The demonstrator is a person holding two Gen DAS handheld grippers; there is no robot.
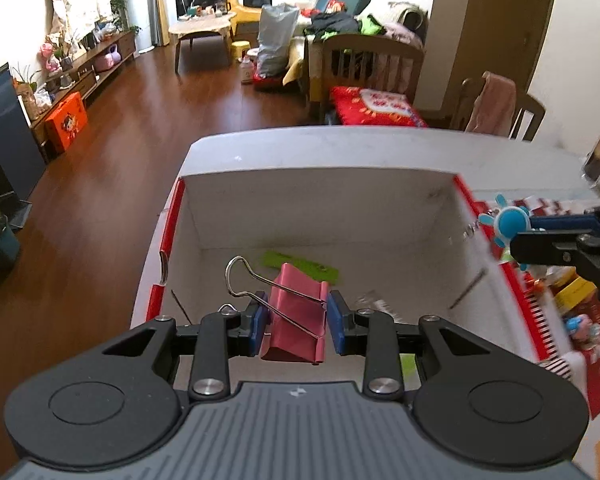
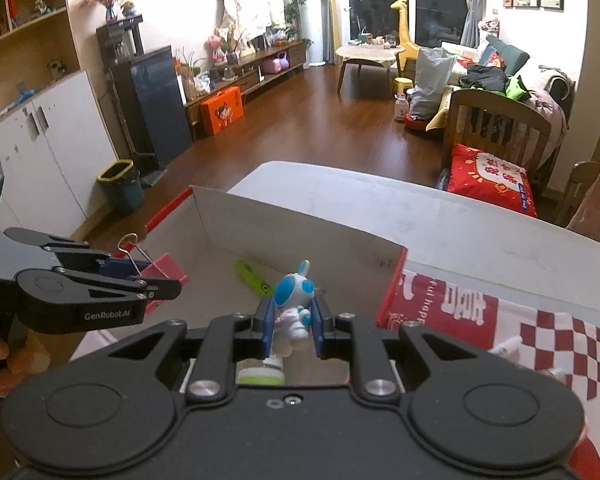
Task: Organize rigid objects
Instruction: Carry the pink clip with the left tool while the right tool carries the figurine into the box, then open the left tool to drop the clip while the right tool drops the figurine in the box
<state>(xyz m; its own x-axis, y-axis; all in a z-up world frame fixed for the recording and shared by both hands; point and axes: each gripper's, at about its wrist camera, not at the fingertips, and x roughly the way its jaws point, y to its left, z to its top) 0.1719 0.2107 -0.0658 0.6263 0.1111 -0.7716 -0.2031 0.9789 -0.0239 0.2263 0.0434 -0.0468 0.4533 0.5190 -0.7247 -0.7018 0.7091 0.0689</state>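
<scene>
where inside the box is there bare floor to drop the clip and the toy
Bare white floor of the open cardboard box lies along its far wall and right side, beyond the flat green tool. The left gripper grips the pink binder clip; the right gripper grips the blue-and-white rabbit figurine. Crowded: red patterned cloth beside the box.

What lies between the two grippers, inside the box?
In the right wrist view, a green tool lies on the box floor between left gripper and right gripper.

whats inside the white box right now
A green flat tool lies on the box floor. The pink binder clip and left gripper cover the near floor, so anything there is hidden.
</scene>
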